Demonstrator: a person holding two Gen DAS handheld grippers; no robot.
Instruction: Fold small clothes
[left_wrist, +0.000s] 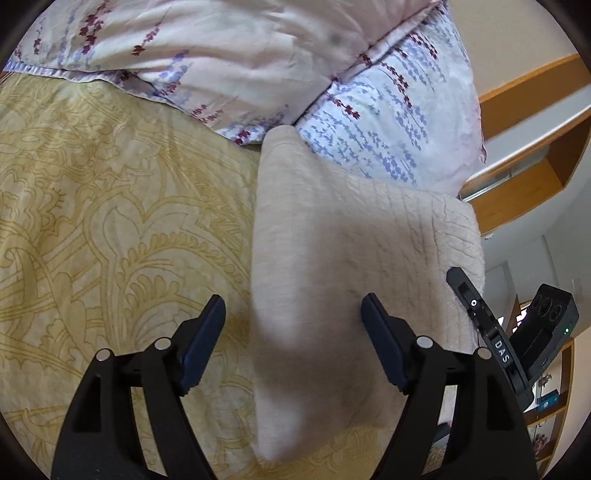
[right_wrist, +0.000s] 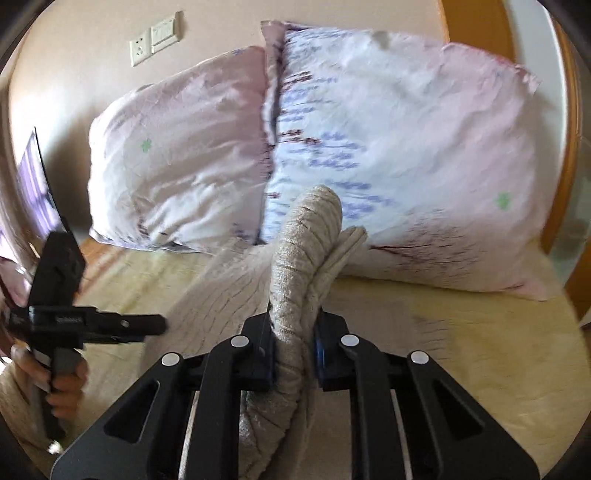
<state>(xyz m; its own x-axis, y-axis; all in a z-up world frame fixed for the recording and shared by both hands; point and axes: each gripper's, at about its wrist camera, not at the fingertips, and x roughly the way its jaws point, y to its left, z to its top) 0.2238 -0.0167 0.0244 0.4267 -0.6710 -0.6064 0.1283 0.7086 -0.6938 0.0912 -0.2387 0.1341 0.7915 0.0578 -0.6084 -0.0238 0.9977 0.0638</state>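
A beige knit garment (left_wrist: 332, 258) is lifted off the bed and hangs as a wide fold in front of my left gripper (left_wrist: 293, 317). That gripper is open; the cloth passes between its fingers and the pads do not press on it. My right gripper (right_wrist: 293, 332) is shut on a bunched edge of the garment (right_wrist: 306, 236), which rises in a roll above its pads. In the left wrist view the right gripper (left_wrist: 458, 284) shows at the garment's right edge. The right wrist view shows the left gripper (right_wrist: 155, 325) low at the left, held by a hand (right_wrist: 62, 384).
The bed has a yellow patterned cover (left_wrist: 110, 221) (right_wrist: 443, 350). Two floral pillows (right_wrist: 177, 166) (right_wrist: 424, 147) lean at its head against the wall. Wall sockets (right_wrist: 155, 37) sit above them. A wooden shelf unit (left_wrist: 517, 147) stands to the right of the bed.
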